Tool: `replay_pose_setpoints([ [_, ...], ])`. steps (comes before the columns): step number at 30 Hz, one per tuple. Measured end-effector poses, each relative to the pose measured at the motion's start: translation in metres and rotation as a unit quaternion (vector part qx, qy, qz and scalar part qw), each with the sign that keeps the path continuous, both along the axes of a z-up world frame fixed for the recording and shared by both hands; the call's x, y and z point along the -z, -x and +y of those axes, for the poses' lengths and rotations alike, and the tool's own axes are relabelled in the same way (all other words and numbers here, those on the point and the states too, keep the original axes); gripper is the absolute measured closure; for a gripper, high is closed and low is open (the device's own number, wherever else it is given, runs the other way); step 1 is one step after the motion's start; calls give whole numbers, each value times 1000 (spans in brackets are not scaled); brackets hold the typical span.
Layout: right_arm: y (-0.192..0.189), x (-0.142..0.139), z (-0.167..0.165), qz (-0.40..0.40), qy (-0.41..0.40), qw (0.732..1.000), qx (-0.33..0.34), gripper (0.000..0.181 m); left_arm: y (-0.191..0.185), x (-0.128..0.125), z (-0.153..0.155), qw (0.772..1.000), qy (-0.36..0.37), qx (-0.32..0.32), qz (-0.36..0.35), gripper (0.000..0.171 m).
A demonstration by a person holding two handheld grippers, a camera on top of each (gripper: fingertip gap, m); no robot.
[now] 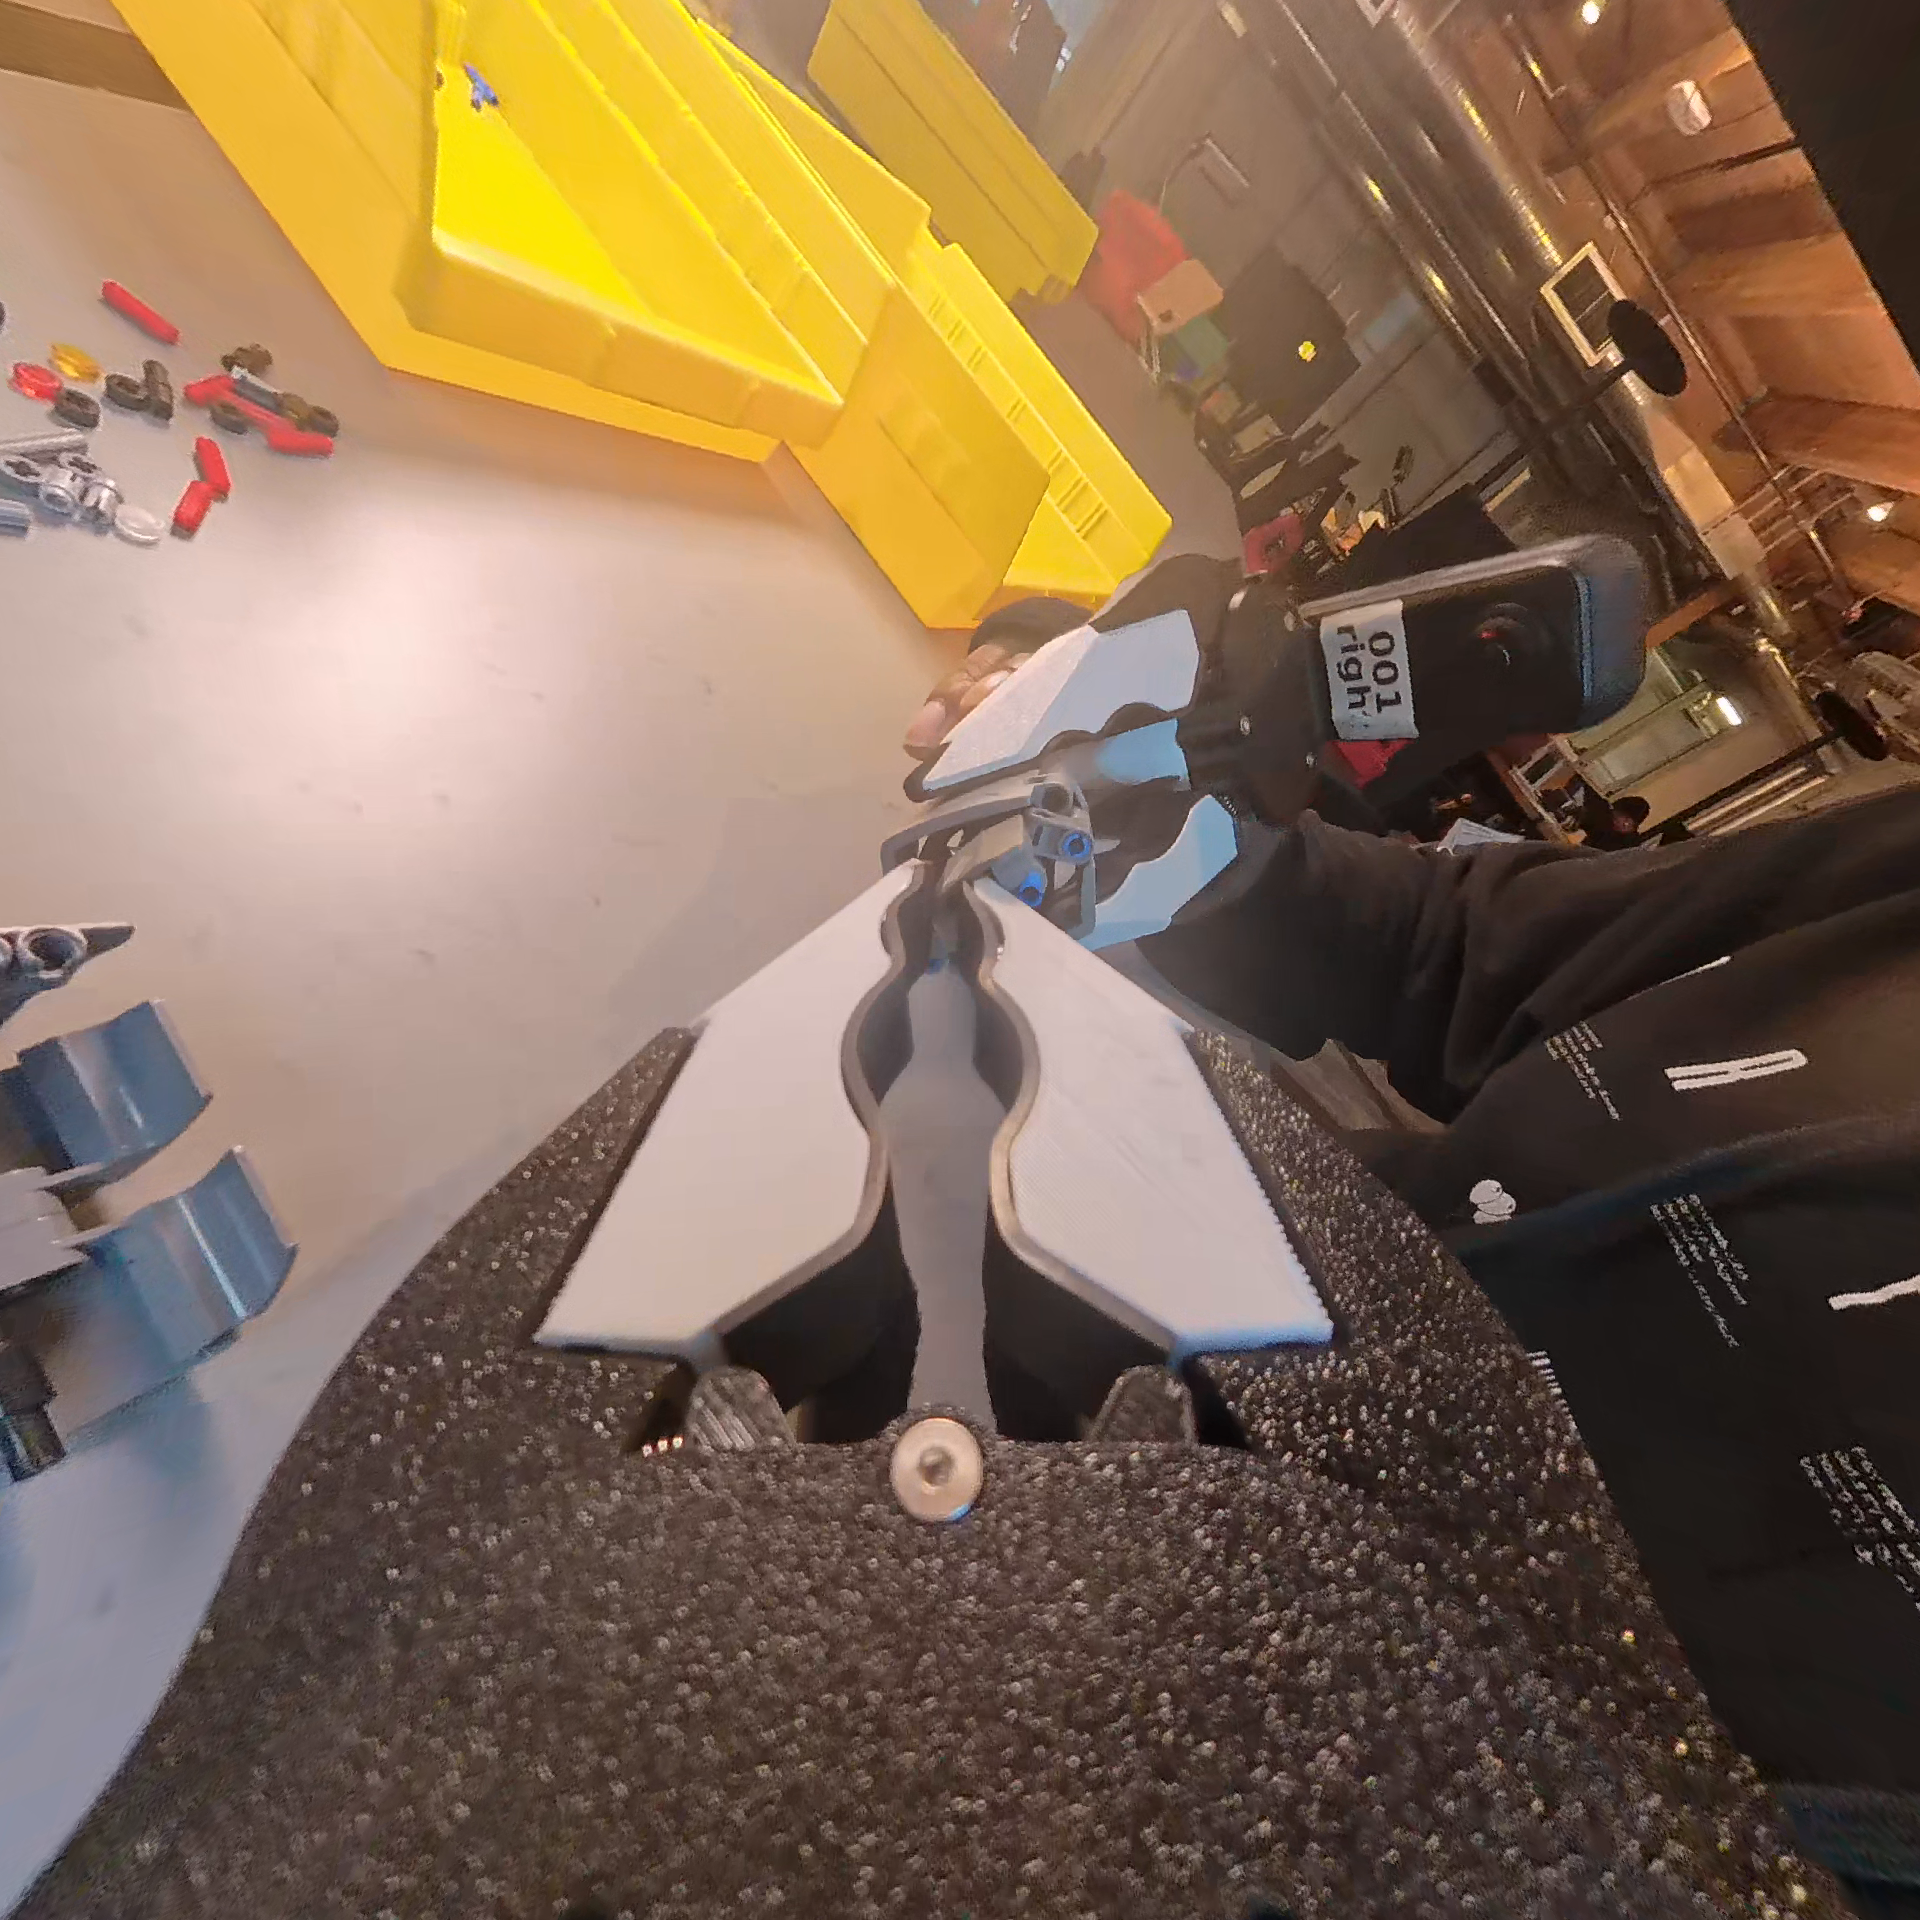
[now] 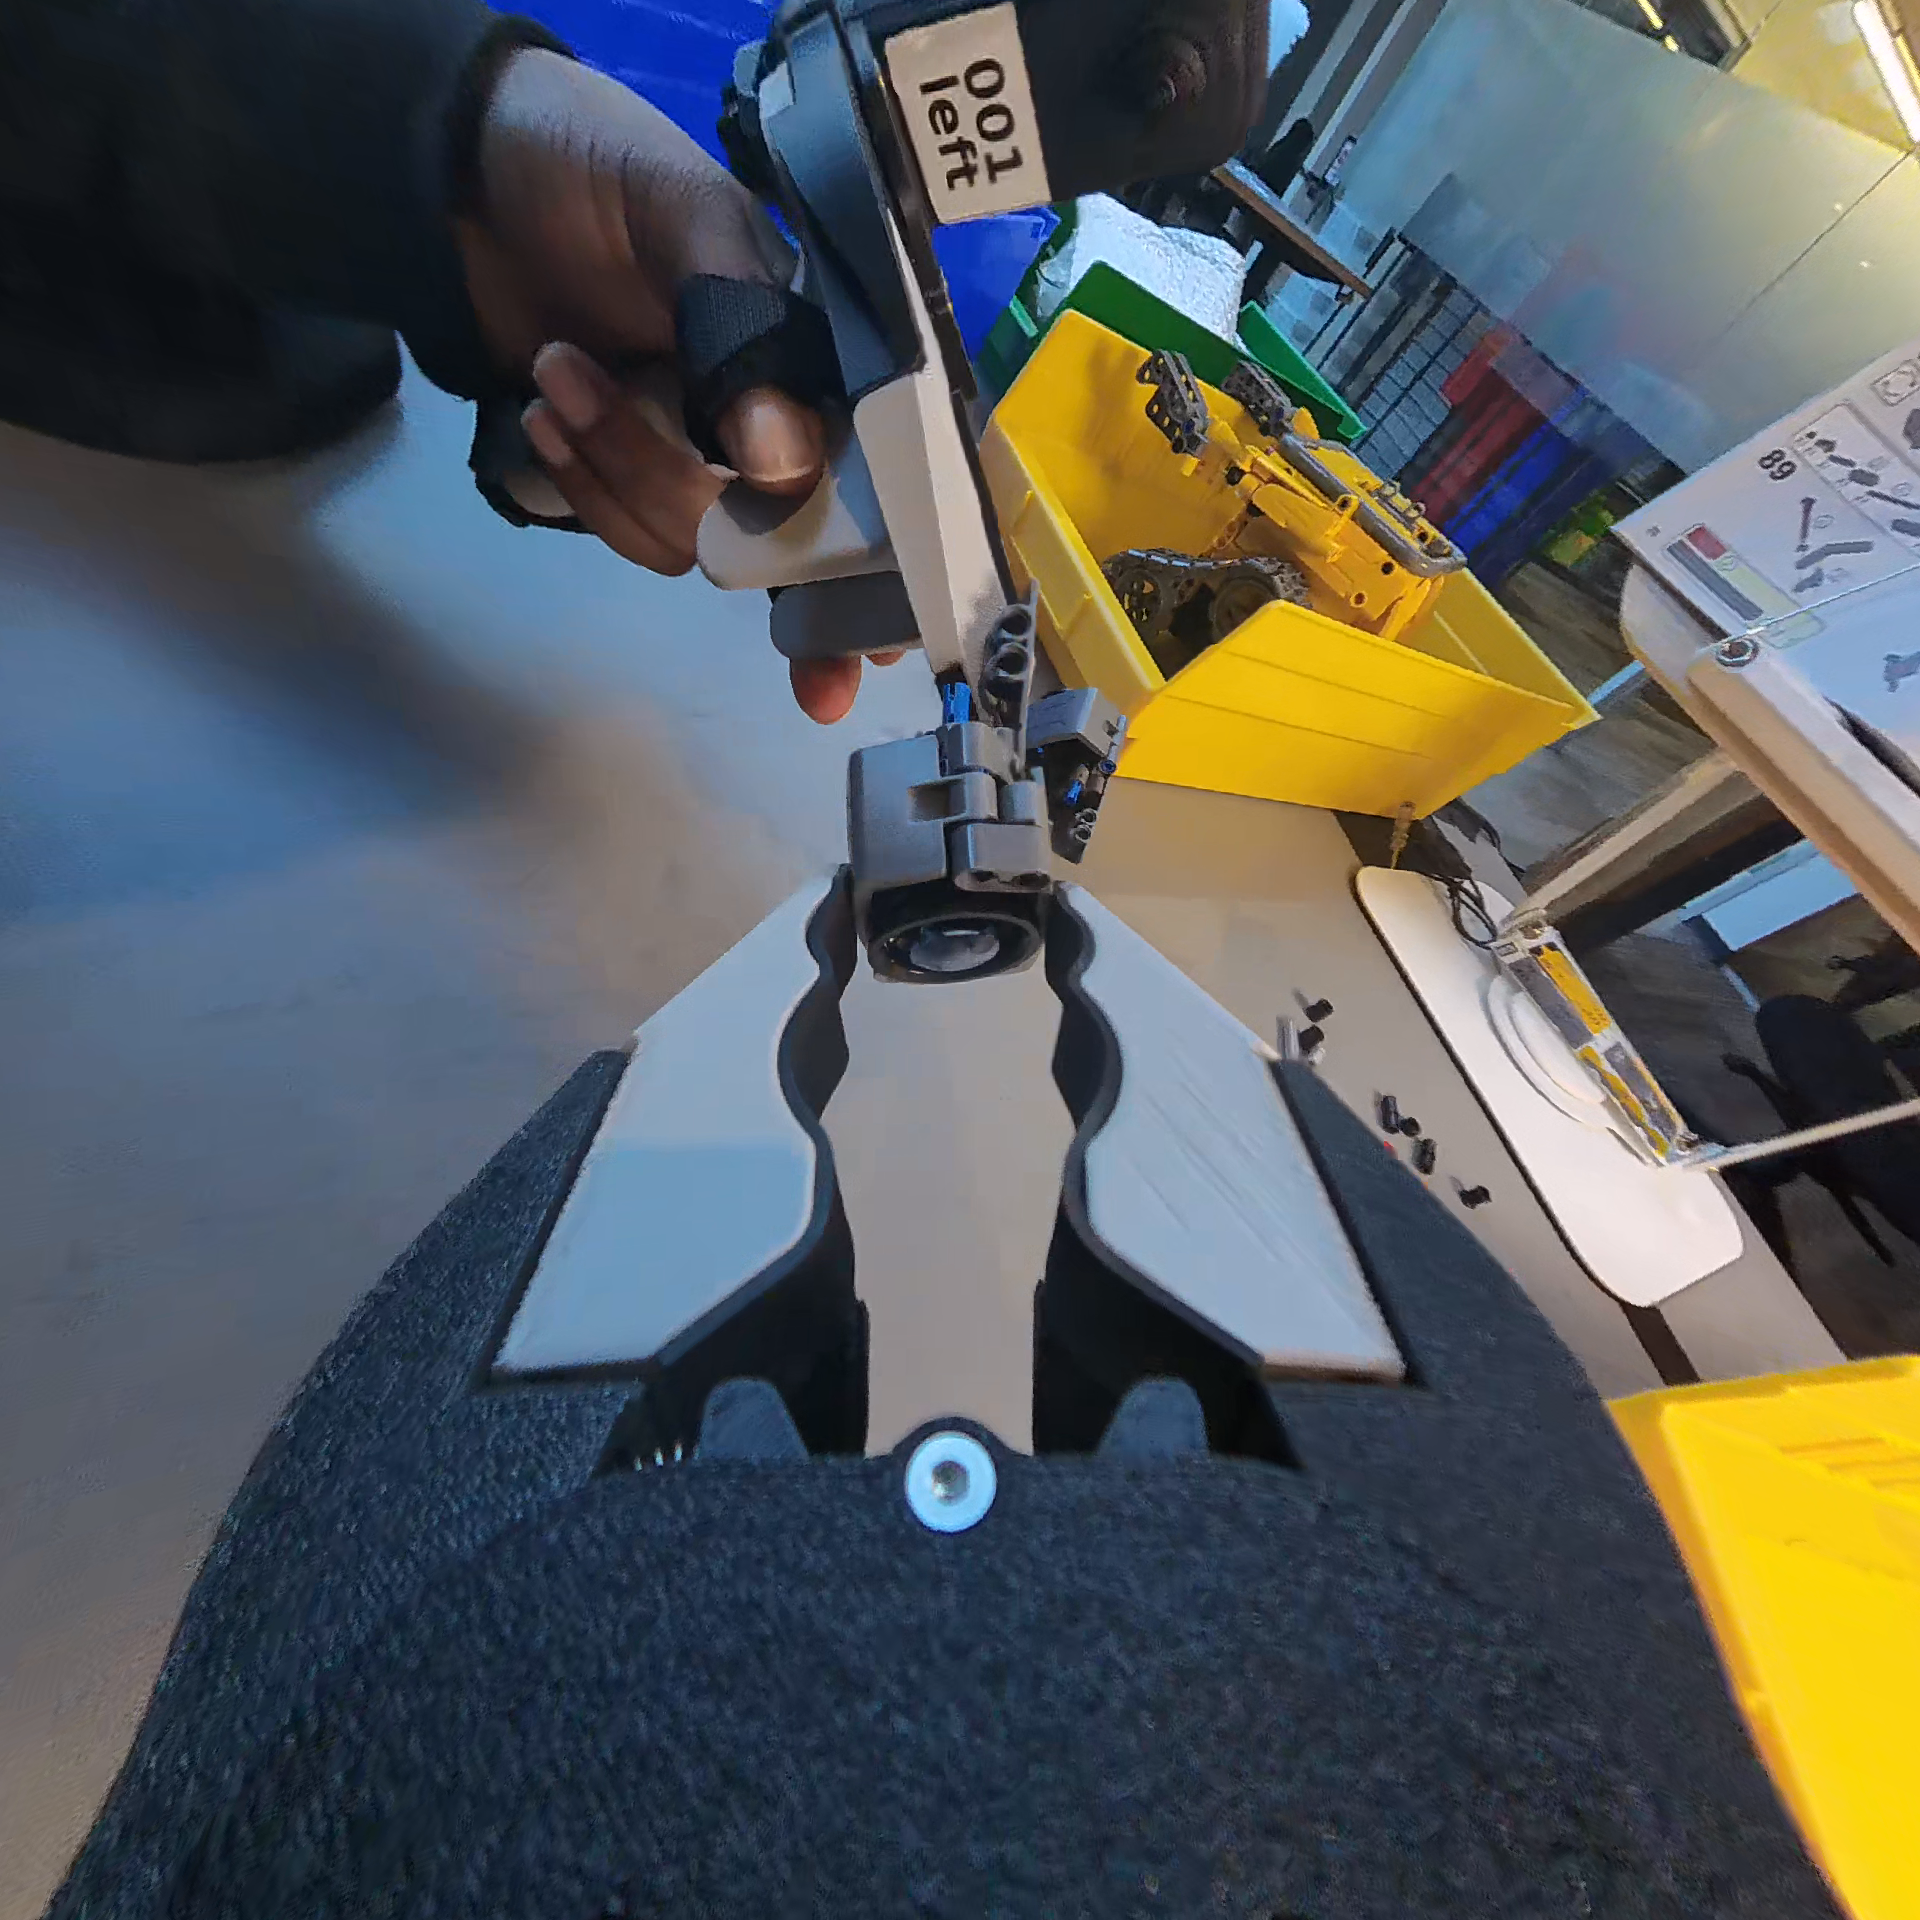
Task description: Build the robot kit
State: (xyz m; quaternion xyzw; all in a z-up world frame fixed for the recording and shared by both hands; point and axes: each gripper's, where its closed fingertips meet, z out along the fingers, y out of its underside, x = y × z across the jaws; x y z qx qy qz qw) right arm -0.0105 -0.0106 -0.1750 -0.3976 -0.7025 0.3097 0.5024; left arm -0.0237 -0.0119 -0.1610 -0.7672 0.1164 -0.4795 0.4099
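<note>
A small grey building-brick assembly (image 2: 956,821) with blue pins is held above the table between both grippers. My right gripper (image 2: 951,914) is shut on its dark round end. My left gripper (image 1: 951,899) is shut on the other side of the assembly (image 1: 1049,831), at a thin part with a blue pin. In the right wrist view the left gripper (image 2: 987,675) comes down from above, held by a person's hand (image 2: 623,343), beside a grey holed beam (image 2: 1013,649). In the left wrist view the right gripper (image 1: 1023,805) faces mine.
Yellow bins (image 1: 623,260) stand at the back of the grey table (image 1: 468,727); loose red, black and grey parts (image 1: 156,405) lie at left. A yellow bin (image 2: 1351,717) holds a yellow tracked model (image 2: 1299,540). An instruction booklet (image 2: 1818,499), white board (image 2: 1538,1195) and black pins (image 2: 1403,1132) lie at right. My two grippers' fingertips are within a few centimetres of each other.
</note>
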Motion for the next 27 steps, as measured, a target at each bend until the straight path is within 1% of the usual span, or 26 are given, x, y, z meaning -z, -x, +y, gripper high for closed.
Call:
replay_pose_setpoints([
  [5, 1, 9, 8, -20, -51, 998, 35, 148, 1, 8, 6, 1000, 11, -12, 0, 169],
  [8, 1, 7, 12, -15, -96, 993, 59, 148, 1, 4, 9, 1000, 11, -21, 3, 168],
  [12, 0, 1, 12, -1, -109, 992, 62, 148, 0, -1, 8, 999, 7, -44, -21, 169],
  [14, -1, -3, 9, 13, -47, 998, 48, 148, -2, -6, 5, 998, -22, -35, -42, 169],
  [15, -2, -2, 5, 7, -16, 999, 33, 148, -3, -4, 1, 999, -29, -20, -38, 169],
  [16, -3, 2, -1, -8, 34, 999, 7, 148, -5, -2, -4, 999, -37, 2, -28, 169],
  [17, -6, -1, -7, -4, 98, 995, -19, 148, -8, -4, -9, 998, -65, 19, -14, 168],
  [18, -8, -3, -12, -2, 151, 988, -40, 147, -11, -7, -13, 995, -93, 34, 11, 168],
  [19, -11, -3, -17, -15, 185, 981, -58, 147, -13, -6, -16, 991, -114, 47, 51, 167],
  [21, -14, -2, -22, -28, 215, 973, -78, 146, -11, -7, -15, 977, -158, 54, 131, 151],
  [22, -15, -4, -25, -31, 236, 967, -87, 146, -11, -10, -16, 970, -174, 65, 160, 149],
  [24, -15, -3, -25, -34, 242, 966, -87, 146, -14, -9, -22, 953, -186, 107, 213, 158],
  [25, -15, -1, -26, -42, 244, 965, -89, 146, -16, -9, -23, 945, -191, 124, 236, 159],
  [27, -16, -2, -29, -46, 252, 962, -94, 146, -20, -12, -24, 936, -202, 144, 251, 162],
])
